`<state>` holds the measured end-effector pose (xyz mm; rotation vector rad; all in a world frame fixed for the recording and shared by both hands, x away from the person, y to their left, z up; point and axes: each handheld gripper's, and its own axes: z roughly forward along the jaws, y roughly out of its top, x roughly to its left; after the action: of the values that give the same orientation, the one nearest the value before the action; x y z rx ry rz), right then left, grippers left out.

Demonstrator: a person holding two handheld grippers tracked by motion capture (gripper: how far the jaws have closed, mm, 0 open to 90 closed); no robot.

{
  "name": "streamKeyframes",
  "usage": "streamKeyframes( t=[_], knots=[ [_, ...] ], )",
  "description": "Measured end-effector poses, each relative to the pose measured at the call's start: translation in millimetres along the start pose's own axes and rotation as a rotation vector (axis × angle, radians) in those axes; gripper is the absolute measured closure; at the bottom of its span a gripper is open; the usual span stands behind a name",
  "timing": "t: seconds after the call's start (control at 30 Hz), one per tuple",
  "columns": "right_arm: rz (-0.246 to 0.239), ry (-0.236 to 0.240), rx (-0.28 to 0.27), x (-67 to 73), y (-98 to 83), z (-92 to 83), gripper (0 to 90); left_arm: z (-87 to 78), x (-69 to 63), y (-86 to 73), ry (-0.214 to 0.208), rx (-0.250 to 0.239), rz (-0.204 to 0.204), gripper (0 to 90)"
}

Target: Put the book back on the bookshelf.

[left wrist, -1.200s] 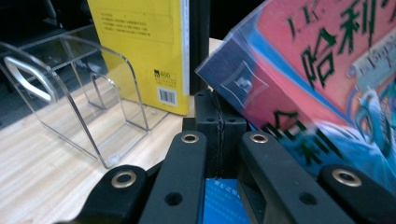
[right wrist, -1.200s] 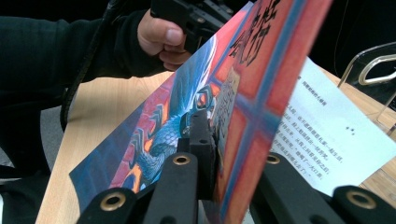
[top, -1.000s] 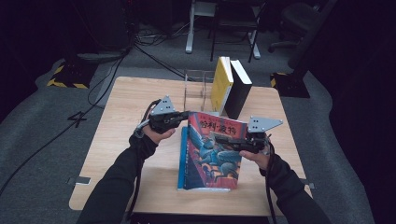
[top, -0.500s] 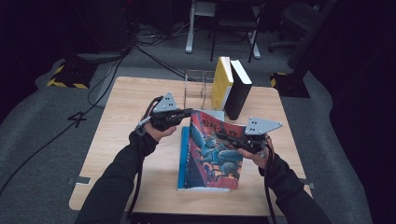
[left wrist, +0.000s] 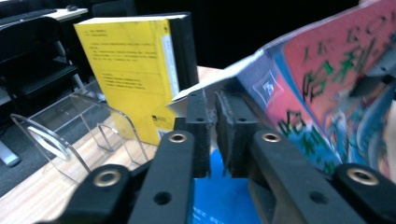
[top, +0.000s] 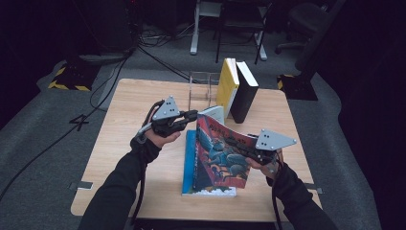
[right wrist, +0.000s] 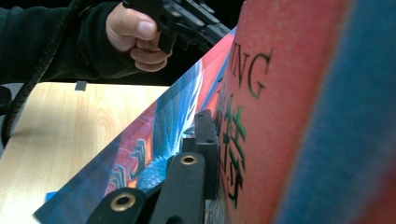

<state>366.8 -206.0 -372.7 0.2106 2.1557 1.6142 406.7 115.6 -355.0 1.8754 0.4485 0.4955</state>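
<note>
Moved: I have tipped the colourful book [top: 222, 155] more upright since a second ago.
Left hand-held gripper [top: 191, 116]: jaws just easing apart, a narrow gap at the book's top corner.
Right hand-held gripper [top: 245, 149]: I pinch the cover.
Left: stand it by the yellow book [top: 227, 86].

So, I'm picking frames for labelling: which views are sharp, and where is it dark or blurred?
High view: lit wooden table sharp, surrounding room dark. Left gripper view: yellow upright book fairly crisp, the near black jaws soft. Right gripper view: red-and-blue illustrated paperback blurs heavily at right, very close to the lens.
</note>
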Motion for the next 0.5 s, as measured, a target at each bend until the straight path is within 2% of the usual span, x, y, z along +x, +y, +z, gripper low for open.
streamKeyframes(
  t=[0.07,0.1,0.17,0.2,0.23,0.27,0.3,0.37,0.43,0.5],
  knots=[
    [-0.031,-0.014,0.004,5.3,0.9,-3.1,88.4,-7.5,-5.9,-5.0,-0.002,-0.004,-0.024,72.2],
    [-0.037,-0.009,0.001,6.9,1.8,-3.8,88.4,-10.8,-9.9,-7.2,0.007,0.009,-0.021,69.3],
    [-0.036,-0.001,0.0,8.6,2.5,-3.5,88.4,-16.8,-18.2,-13.0,-0.023,0.016,-0.056,61.2],
    [-0.033,-0.004,0.005,9.4,2.8,-2.8,88.4,-19.4,-22.2,-16.1,-0.019,0.032,-0.058,61.3],
    [-0.031,-0.004,0.005,9.4,2.7,-2.2,88.4,-24.9,-30.6,-24.8,-0.044,0.075,-0.092,56.0],
    [-0.031,-0.004,0.005,9.4,2.7,-2.2,88.4,-24.9,-30.6,-24.8,-0.044,0.075,-0.092,47.7],
    [-0.028,-0.012,0.008,9.3,1.7,-0.7,88.4,-27.7,-35.2,-28.6,-0.039,0.083,-0.09,47.7],
    [-0.028,-0.016,0.007,9.4,1.0,0.2,88.4,-31.8,-43.2,-35.7,-0.07,0.089,-0.108,46.4],
    [-0.025,-0.017,0.005,9.3,0.7,0.6,88.4,-31.7,-47.8,-38.0,-0.079,0.102,-0.112,41.2],
    [-0.025,-0.019,0.009,9.4,0.5,1.1,88.4,-29.1,-59.1,-40.7,-0.107,0.138,-0.115,40.8]
  ],
)
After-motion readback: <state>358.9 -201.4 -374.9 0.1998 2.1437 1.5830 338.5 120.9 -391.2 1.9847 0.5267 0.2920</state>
